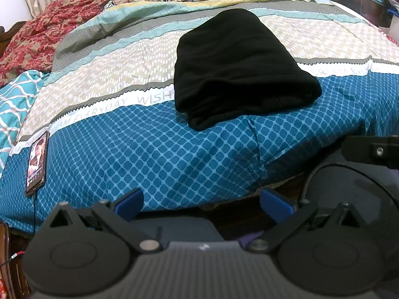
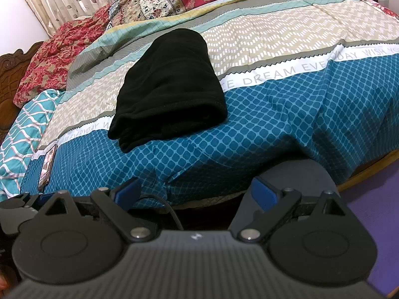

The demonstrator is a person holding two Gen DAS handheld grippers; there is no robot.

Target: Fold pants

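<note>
Black pants (image 1: pixel 239 67) lie folded into a thick compact bundle on the patterned bedspread (image 1: pixel 149 154), across its white lettered stripe. The right wrist view shows the same bundle (image 2: pixel 169 92) left of centre. My left gripper (image 1: pixel 202 200) hovers off the bed's near edge, well short of the pants, open with nothing between its blue pads (image 1: pixel 274 203). My right gripper (image 2: pixel 197 194) is likewise back from the bed, open and empty. Part of the right gripper's body (image 1: pixel 374 149) shows at the right of the left wrist view.
A phone (image 1: pixel 37 160) with a lit screen lies on the bedspread's left side, with a cable running down from it. Red floral and patterned bedding (image 1: pixel 49 30) is heaped at the head of the bed. A purple floor (image 2: pixel 374 224) lies to the right.
</note>
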